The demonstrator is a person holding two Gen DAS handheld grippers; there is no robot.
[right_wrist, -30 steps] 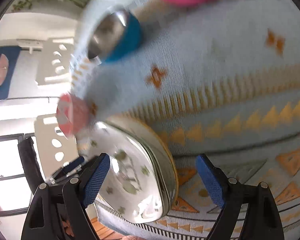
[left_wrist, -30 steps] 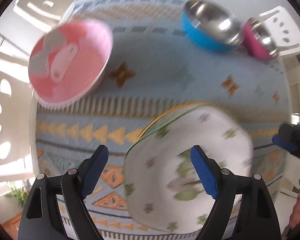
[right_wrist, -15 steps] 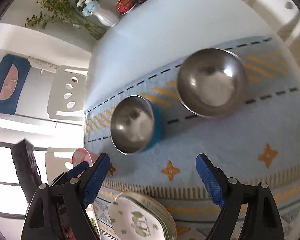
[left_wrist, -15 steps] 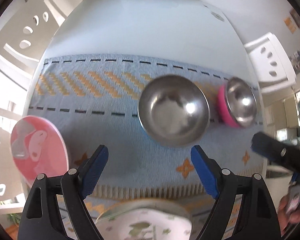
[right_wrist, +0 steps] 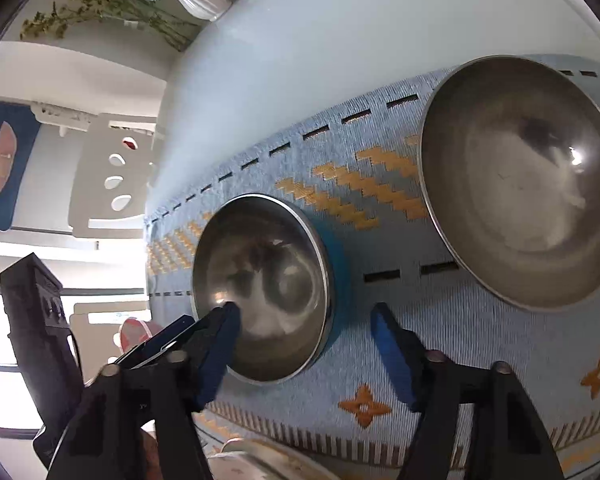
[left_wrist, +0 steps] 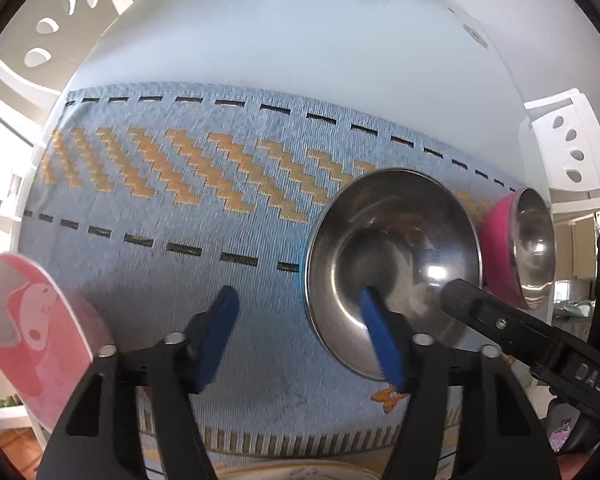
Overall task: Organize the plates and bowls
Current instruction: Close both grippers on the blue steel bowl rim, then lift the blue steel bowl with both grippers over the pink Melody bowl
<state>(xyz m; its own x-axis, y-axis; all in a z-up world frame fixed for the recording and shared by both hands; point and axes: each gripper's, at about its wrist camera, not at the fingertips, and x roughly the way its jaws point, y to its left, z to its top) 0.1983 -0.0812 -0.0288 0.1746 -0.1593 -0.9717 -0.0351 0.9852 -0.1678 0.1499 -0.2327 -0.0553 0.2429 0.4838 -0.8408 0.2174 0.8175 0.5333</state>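
Left claw point(left_wrist: 296, 320) closing, not yet gripping, astride the near-left rim of the blue bowl point(left_wrist: 394, 272), right claw point(right_wrist: 306, 334) likewise closing astride its right rim, pink bowl point(left_wrist: 518, 248) just beyond, pink plate point(left_wrist: 32, 328) well left, all on the desk point(left_wrist: 300, 40) cloth point(left_wrist: 160, 208).

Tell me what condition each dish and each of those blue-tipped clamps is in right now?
Blue bowl: upright on the mat, empty, both clamps straddling its rim.
Pink bowl: upright, empty, right beside the blue bowl.
Pink plate: at the mat's left edge, untouched.
Patterned plate: at the near edge, mostly hidden.
Left gripper: jaws just closing, pads not yet pressing the rim.
Right gripper: jaws just closing, not yet gripping.
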